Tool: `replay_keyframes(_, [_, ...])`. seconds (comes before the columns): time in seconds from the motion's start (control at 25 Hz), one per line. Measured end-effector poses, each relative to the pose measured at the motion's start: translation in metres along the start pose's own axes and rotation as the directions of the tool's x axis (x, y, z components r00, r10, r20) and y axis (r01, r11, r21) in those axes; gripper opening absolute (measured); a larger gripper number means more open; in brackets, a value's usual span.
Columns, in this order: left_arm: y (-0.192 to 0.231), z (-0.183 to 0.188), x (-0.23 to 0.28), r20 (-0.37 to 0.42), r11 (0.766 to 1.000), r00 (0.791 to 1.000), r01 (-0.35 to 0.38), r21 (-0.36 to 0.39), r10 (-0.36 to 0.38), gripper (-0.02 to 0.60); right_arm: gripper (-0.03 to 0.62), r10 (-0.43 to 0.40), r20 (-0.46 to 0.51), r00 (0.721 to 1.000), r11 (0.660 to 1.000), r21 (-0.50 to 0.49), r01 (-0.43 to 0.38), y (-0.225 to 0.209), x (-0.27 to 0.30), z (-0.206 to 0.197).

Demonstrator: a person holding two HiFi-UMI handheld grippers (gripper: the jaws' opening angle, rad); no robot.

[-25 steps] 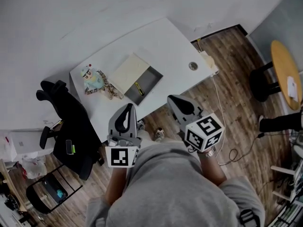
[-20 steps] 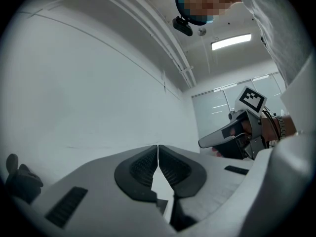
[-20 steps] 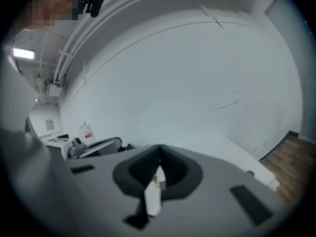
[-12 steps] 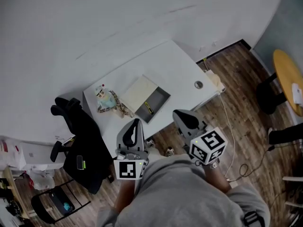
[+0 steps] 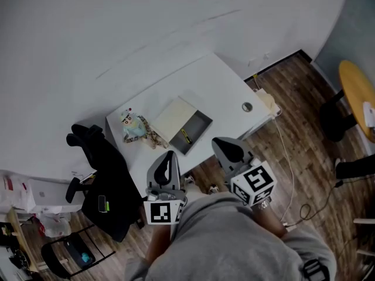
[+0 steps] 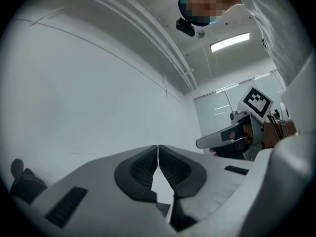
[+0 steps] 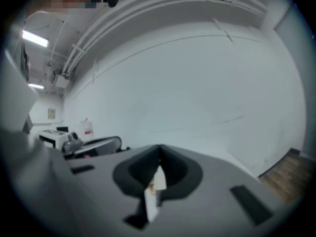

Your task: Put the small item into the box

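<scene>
In the head view the left gripper (image 5: 168, 157) and the right gripper (image 5: 218, 142) are held near the person's body, tips aimed at the table (image 5: 222, 81). The box (image 5: 199, 127) lies ahead of both sets of jaws and well apart from them. A thin yellow-and-dark item (image 5: 185, 136) already lies in its grey tray, with the pale lid (image 5: 174, 117) alongside. A toy (image 5: 131, 124) sits ahead and to the left of the left jaws, just beside the lid. If something is still to go in, the better move is probably to open the jaws well before reaching it, come down from above and close on its middle, then release low over the tray. The left gripper view shows the left gripper (image 6: 158, 149) with its pads pressed together and nothing between them. The right gripper's marker cube (image 6: 256, 100) is off to the right. The right gripper view shows the right gripper (image 7: 159, 157) likewise closed. A pale sliver shows in the gap under the tips, and it cannot be identified. The cubes carry only square black-and-white patterns, and no brand or writing can be read.
</scene>
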State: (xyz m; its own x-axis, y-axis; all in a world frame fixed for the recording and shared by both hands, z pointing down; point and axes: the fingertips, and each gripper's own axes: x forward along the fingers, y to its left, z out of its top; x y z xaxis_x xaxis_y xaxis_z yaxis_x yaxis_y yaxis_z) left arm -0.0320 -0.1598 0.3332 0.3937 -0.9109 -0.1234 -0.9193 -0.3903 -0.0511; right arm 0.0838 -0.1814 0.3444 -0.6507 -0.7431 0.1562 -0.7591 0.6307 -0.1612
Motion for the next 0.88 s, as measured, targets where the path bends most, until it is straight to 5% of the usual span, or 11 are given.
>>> replay_keyframes(0.88, [0.0003, -0.0041, 0.002, 0.003, 1.0, 1.0, -0.017, 0.008, 0.017, 0.037, 0.032, 0.026, 0.02, 0.999, 0.999, 0.034, -0.027, -0.0014, 0.0063, 0.0003])
